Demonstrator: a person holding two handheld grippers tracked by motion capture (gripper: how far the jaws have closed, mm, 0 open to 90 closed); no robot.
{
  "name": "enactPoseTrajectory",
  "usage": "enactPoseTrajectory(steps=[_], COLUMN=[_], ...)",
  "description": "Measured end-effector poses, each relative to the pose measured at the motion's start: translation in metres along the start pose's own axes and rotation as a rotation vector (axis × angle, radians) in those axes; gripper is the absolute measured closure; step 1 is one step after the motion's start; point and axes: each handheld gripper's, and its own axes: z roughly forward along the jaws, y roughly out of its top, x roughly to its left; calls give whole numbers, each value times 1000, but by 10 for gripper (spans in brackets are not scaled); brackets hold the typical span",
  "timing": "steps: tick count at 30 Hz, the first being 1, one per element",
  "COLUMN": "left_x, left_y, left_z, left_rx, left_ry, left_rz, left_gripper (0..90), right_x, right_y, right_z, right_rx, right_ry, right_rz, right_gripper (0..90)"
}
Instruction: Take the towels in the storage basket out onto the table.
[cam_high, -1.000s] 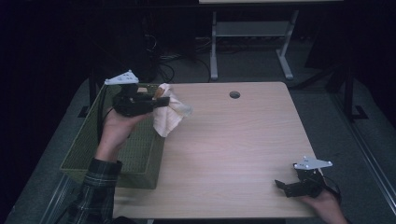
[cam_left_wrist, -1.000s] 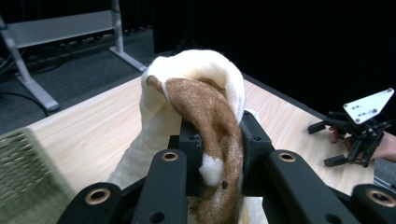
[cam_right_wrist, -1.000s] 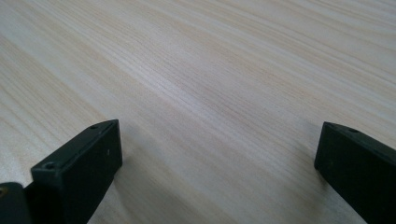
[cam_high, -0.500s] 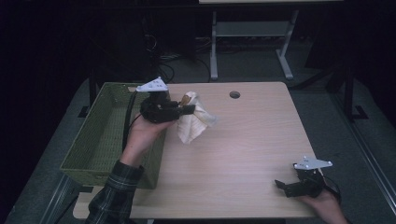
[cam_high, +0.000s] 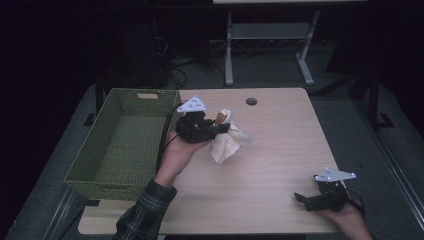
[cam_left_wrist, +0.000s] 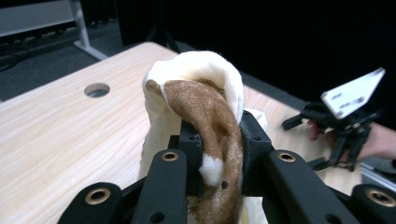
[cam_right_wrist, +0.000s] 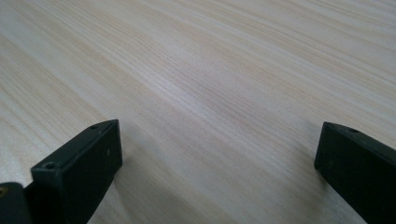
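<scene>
A cream cloth with a brown patch (cam_high: 227, 138) hangs over the wooden table (cam_high: 270, 165), just right of the green basket (cam_high: 125, 142). My left gripper (cam_high: 220, 125) is shut on the cloth's upper fold. In the left gripper view the brown and cream cloth (cam_left_wrist: 205, 116) is pinched between the two black jaws of the left gripper (cam_left_wrist: 218, 154) and bulges above them. My right gripper (cam_high: 302, 199) rests low at the table's near right corner. In the right gripper view the right gripper (cam_right_wrist: 219, 154) stands open with only bare wood between its jaws.
The woven green basket has nothing in it and occupies the table's left side. A round cable hole (cam_high: 251, 101) sits near the far edge. Table legs and cables (cam_high: 230, 55) lie on the dark floor behind. The other hand's gripper (cam_left_wrist: 348, 116) shows at right in the left gripper view.
My left gripper has carried the cloth rightward and down, from over the basket's far right corner out over the table. The right gripper has stayed put.
</scene>
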Motion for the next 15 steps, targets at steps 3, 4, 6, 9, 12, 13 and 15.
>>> enactPoseTrajectory(steps=[3,4,6,9,12,13,15], left_x=[-1,-2,-4,-7,-6,-5,-5], left_y=[-9,-12,-17,-25,-33,-36,-41], left_z=[10,13,20,28,38,41,49], left_rx=[17,28,50,62,80,86,106], left_ry=[0,1,8,20,20,19,10], left_rz=[-8,-6,3,15,5,3,0], left_gripper=[746,746,745,745,744,744,742], right_x=[0,0,0,0,0,0,0], right_y=[0,0,0,0,0,0,0], right_z=[0,0,0,0,0,0,0], right_rx=[0,0,0,0,0,0,0], right_ry=[0,0,0,0,0,0,0], right_rz=[0,0,0,0,0,0,0], right_gripper=[4,5,5,5,4,4,4])
